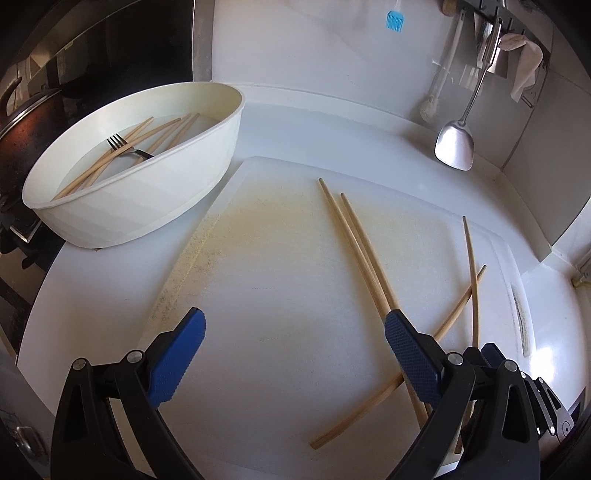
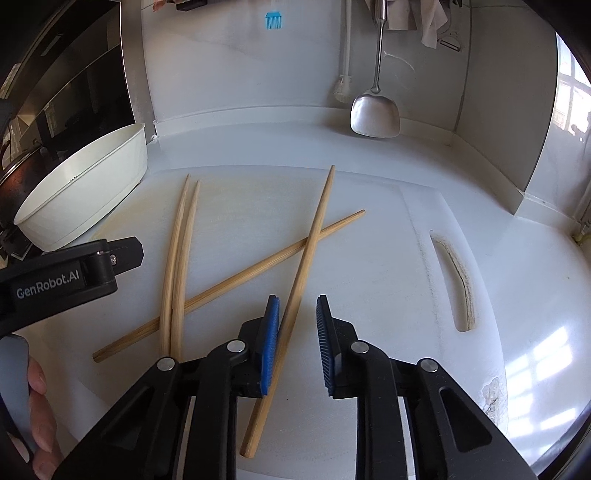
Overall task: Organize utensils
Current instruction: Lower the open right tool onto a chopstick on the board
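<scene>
Several wooden chopsticks lie on a white cutting board [image 1: 277, 277]: a side-by-side pair [image 1: 354, 243] [image 2: 181, 251] and two crossed ones [image 1: 471, 266] [image 2: 310, 243]. A cream oval tub [image 1: 177, 192] [image 2: 92, 192] at the left holds several chopsticks [image 1: 147, 140] and a black fork [image 1: 123, 146]. My left gripper [image 1: 295, 332] is open above the board, its right finger over the pair. My right gripper [image 2: 297, 321] is open, and one crossed chopstick [image 2: 291, 306] passes between its fingers beside the left pad.
A steel spatula [image 1: 456, 144] [image 2: 375, 114], a white brush [image 1: 430, 107] and a blue silicone brush [image 1: 394, 19] hang on the back wall. A dark wok [image 1: 22, 129] stands at far left. The board's handle slot [image 2: 458, 280] is at right.
</scene>
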`<control>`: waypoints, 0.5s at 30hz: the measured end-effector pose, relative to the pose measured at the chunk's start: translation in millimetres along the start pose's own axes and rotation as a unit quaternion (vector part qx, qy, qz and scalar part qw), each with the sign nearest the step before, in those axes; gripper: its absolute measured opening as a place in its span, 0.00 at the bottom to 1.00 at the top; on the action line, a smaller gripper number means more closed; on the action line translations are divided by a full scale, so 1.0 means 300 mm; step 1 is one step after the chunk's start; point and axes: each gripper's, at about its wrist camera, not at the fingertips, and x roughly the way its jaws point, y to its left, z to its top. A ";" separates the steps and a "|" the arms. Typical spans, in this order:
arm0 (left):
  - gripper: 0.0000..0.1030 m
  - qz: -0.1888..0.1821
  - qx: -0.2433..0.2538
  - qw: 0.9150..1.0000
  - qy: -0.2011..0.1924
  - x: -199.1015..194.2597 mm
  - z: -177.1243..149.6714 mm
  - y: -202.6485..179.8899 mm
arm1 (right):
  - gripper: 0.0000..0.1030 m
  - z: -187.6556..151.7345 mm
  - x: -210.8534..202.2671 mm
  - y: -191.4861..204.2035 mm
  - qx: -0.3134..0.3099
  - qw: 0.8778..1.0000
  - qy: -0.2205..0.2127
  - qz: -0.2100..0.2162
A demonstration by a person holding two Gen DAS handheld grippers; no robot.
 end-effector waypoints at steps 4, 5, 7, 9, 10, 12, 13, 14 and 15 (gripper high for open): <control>0.93 0.005 0.006 1.000 0.004 0.018 0.002 -0.023 | 0.19 -0.003 0.000 -0.008 0.000 1.000 -0.002 -0.003; 0.93 0.004 0.005 1.000 0.005 0.021 0.002 -0.027 | 0.19 -0.004 -0.001 -0.008 0.000 1.000 -0.003 -0.004; 0.93 0.003 0.003 1.000 0.008 0.026 0.001 -0.035 | 0.19 -0.005 -0.001 -0.012 -0.002 1.000 -0.004 -0.008; 0.93 0.005 0.002 1.000 0.010 0.028 -0.002 -0.039 | 0.19 -0.006 -0.002 -0.018 -0.004 1.000 -0.005 -0.014; 0.93 0.006 0.001 1.000 0.011 0.030 -0.003 -0.041 | 0.19 -0.007 -0.003 -0.022 -0.004 1.000 -0.006 -0.017; 0.93 0.007 0.000 1.000 0.013 0.034 -0.005 -0.048 | 0.19 -0.008 -0.004 -0.032 -0.001 1.000 -0.007 -0.021; 0.93 0.008 0.000 1.000 0.015 0.037 -0.007 -0.051 | 0.19 -0.008 -0.004 -0.036 0.000 1.000 -0.007 -0.024; 0.93 0.009 0.000 1.000 0.016 0.039 -0.009 -0.054 | 0.19 -0.007 -0.002 -0.041 0.000 1.000 -0.007 -0.026; 0.93 0.011 0.000 1.000 0.017 0.040 -0.012 -0.058 | 0.19 -0.008 -0.002 -0.043 -0.001 1.000 -0.007 -0.028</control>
